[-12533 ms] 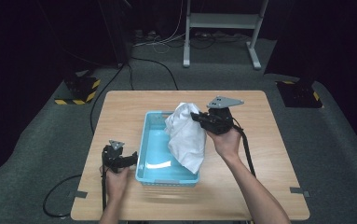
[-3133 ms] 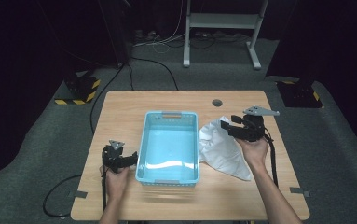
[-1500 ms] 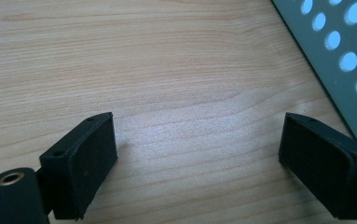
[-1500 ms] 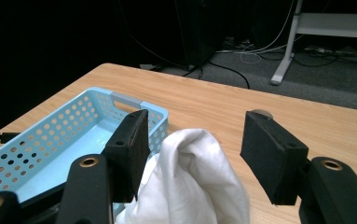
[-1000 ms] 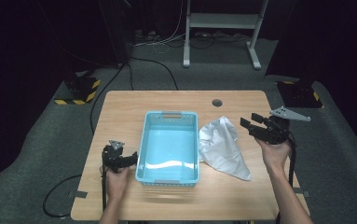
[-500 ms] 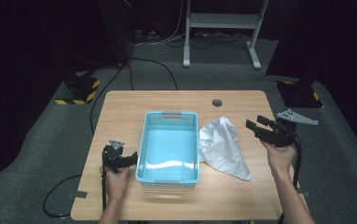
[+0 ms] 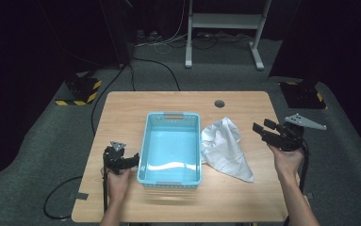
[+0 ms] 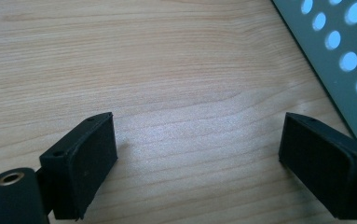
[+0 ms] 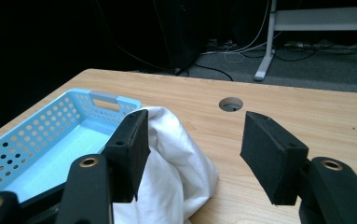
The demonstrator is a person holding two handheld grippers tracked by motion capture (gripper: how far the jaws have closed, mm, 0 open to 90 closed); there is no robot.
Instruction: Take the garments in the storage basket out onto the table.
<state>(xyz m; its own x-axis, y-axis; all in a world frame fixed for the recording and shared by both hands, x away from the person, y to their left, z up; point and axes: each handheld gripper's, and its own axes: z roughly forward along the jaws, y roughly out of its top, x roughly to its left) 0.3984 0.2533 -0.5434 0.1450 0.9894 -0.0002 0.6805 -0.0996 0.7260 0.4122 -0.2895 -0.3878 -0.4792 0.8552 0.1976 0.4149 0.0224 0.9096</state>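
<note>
Table: your work surface; a cable hole sits near its far edge, clear of everything.
Basket: the light blue perforated tub lies left of centre with nothing in it, its long sides running near to far, so either hand can reach over a rim.
Cloth: the white cloth lies crumpled on the wood just right of the basket, touching or nearly touching its right wall; it looks set out to be spread or folded.
Right gripper: you hold it off the table to the right of the cloth, pointed left at it, jaws apart and holding nothing.
Left gripper: it rests at the basket's near left corner, jaws wide over bare wood, likely parked to brace the basket.
</note>
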